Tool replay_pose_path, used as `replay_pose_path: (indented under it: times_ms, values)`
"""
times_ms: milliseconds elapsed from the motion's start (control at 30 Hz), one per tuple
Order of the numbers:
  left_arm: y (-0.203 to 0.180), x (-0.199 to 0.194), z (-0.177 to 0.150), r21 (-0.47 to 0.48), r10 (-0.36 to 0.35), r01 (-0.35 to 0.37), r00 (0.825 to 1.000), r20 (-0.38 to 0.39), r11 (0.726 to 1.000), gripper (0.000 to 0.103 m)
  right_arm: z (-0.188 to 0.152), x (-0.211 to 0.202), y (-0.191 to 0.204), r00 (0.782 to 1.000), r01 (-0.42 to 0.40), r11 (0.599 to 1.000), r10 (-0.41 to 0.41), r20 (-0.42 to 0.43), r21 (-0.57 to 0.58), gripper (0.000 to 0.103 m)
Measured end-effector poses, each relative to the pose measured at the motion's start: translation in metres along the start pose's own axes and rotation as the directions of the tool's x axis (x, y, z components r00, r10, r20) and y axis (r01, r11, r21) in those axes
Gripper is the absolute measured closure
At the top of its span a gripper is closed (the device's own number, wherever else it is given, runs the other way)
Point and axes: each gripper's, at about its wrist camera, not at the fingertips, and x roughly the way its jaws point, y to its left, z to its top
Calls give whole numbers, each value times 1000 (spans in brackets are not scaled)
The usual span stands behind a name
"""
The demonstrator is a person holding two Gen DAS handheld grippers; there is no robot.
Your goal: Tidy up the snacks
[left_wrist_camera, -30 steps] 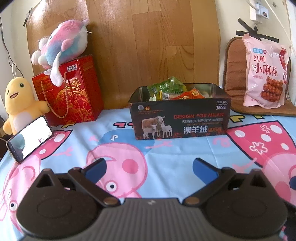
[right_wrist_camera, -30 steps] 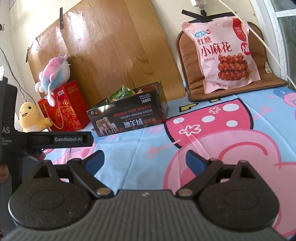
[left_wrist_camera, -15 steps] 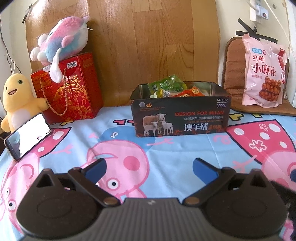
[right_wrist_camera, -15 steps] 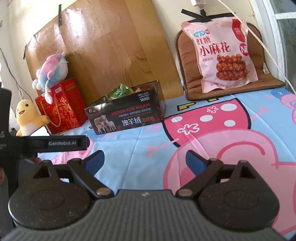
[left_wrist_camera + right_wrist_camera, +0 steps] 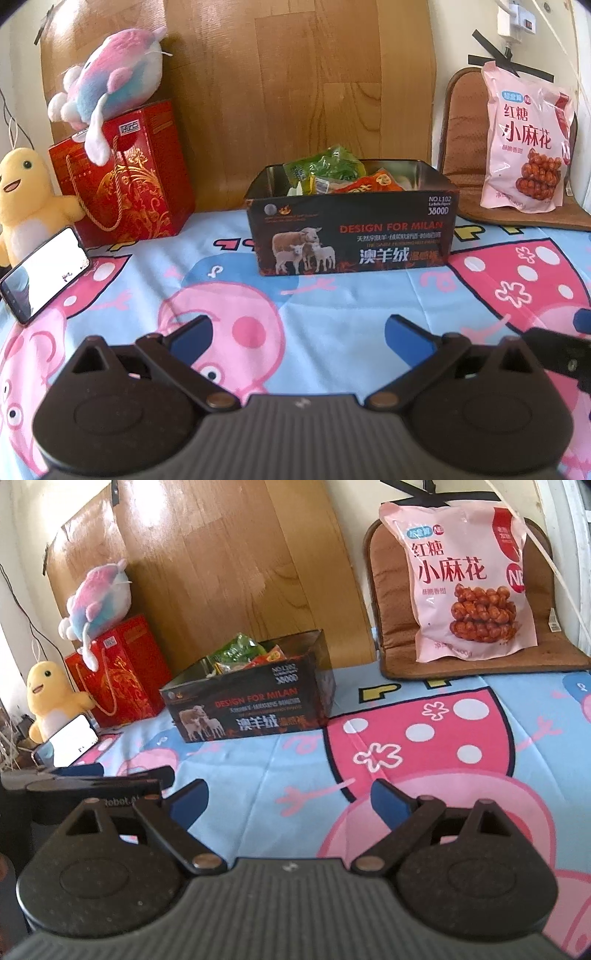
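A dark box (image 5: 351, 236) printed with sheep stands at the back middle of the bed, with green and orange snack packets (image 5: 325, 166) inside; it also shows in the right wrist view (image 5: 251, 705). A large pink snack bag (image 5: 528, 140) leans on a brown cushion at the back right, and shows in the right wrist view (image 5: 469, 576). My left gripper (image 5: 297, 334) is open and empty, low over the sheet in front of the box. My right gripper (image 5: 288, 799) is open and empty, to the right of the left one.
A red gift bag (image 5: 122, 177) with a pink-blue plush (image 5: 114, 77) on top stands back left. A yellow plush (image 5: 22, 195) and a propped phone (image 5: 44, 273) sit at the left edge. A wooden board (image 5: 295, 74) backs the bed.
Both grippers have drawn back and sunk a little; the box and bag look slightly farther. The left gripper now sits lower in the right wrist view. Both stay open.
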Motion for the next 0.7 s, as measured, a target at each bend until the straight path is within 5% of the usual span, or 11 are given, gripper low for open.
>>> replay_pose_path:
  times_ms: [533, 700]
  values:
    - [-10, 23, 2, 21, 44, -44, 999, -18, 999, 0, -4, 16, -6, 997, -14, 995, 6, 80, 103, 7]
    - [-9, 46, 5, 30, 69, -70, 998, 4, 997, 0, 4, 41, 5, 989, 31, 999, -32, 146, 11, 7]
